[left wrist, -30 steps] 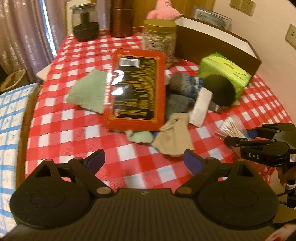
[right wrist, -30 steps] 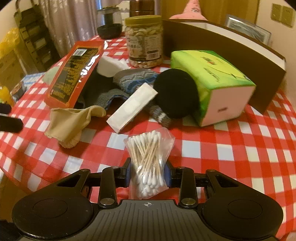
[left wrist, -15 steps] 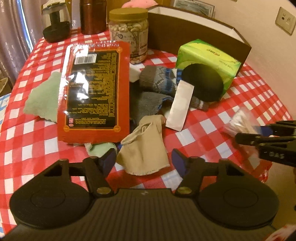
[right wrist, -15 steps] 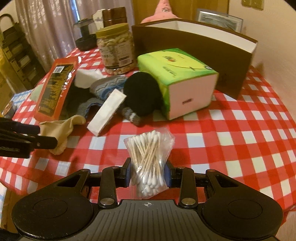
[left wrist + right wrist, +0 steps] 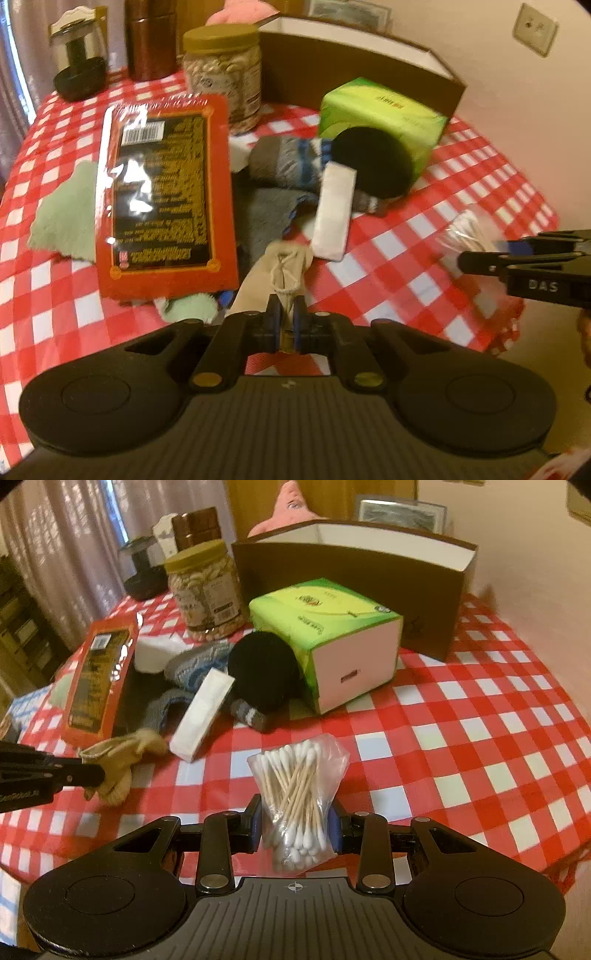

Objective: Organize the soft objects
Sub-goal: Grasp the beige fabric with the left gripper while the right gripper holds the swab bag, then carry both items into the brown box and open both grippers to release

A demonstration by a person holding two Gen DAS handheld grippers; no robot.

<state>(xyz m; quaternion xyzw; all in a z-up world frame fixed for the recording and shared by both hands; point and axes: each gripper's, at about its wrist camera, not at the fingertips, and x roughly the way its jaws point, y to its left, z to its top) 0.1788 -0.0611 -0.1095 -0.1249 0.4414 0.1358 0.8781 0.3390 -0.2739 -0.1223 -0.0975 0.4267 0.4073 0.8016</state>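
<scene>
A: Left gripper [image 5: 284,325]: jaws closing, pads pinched on near edge of beige sock [image 5: 275,273]. Right gripper [image 5: 294,825]: clamped on bag of cotton swabs [image 5: 295,794], raised over near right part of red-checked table [image 5: 480,738].

B: Sock location?

A: Near middle of table, just right of red packet [image 5: 162,192], touching white pad [image 5: 334,210] at far end.

B: Orientation?

A: Long axis near to far; bunched open cuff toward gripper, far end toward grey socks [image 5: 291,162].

B: Hazards?

A: Thin pinch on gathered cuff only; slip likely under fast lift. Possible drag on white pad. Swab bag loose above pads; tilt likely on swing toward brown box [image 5: 354,587].
</scene>
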